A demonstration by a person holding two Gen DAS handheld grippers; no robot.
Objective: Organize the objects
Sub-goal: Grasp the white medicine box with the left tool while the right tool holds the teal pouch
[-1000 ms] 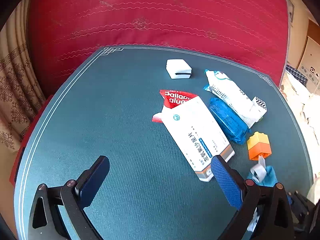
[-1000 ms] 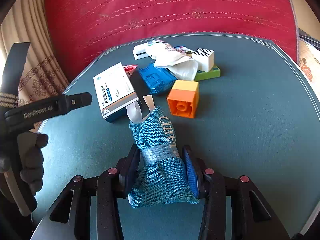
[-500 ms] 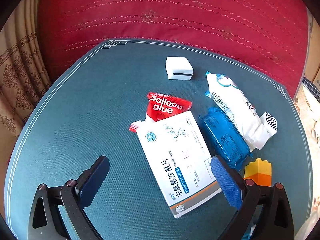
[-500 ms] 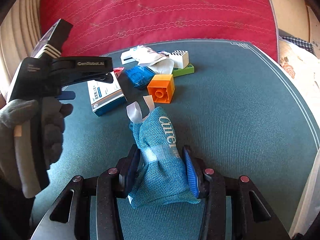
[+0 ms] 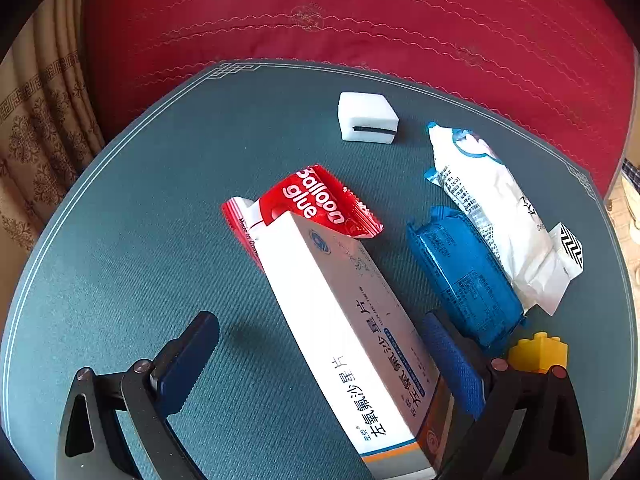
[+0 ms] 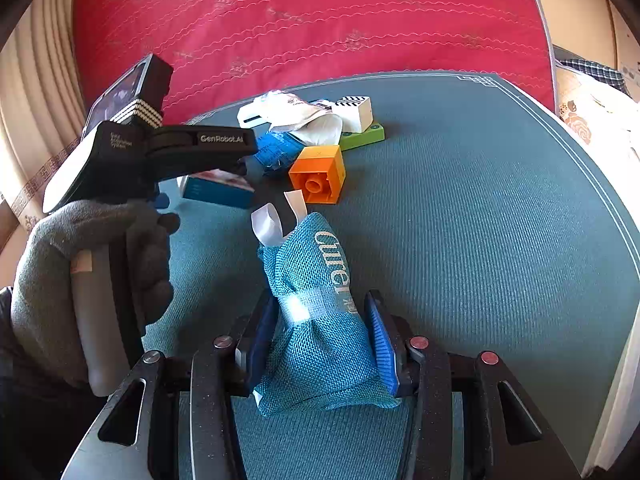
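Note:
My left gripper [image 5: 320, 356] is open, its jaws on either side of a white medicine box [image 5: 352, 344] that lies on a red Balloon glue packet [image 5: 316, 200]. Beside the box lie a blue packet [image 5: 464, 276], a white pouch [image 5: 492, 208], an orange-yellow brick [image 5: 538, 352] and a white foam block [image 5: 366, 118]. My right gripper [image 6: 320, 336] is shut on a teal mesh pouch [image 6: 320, 304] above the teal mat [image 6: 480, 220]. The left gripper's body [image 6: 160, 148] shows in the right wrist view, over the box [image 6: 220, 188].
A green flat brick [image 6: 364, 134] and a zigzag-patterned white block [image 6: 356, 110] lie behind the orange brick [image 6: 320, 174]. A red quilted cover [image 6: 320, 20] lies beyond the mat. Curtains [image 5: 40, 120] hang at the left. The mat's edge [image 6: 580, 152] runs along the right.
My left gripper has moved forward and down so that its open jaws now straddle the medicine box. My right gripper, still holding the teal pouch, has drawn back a little from the pile.

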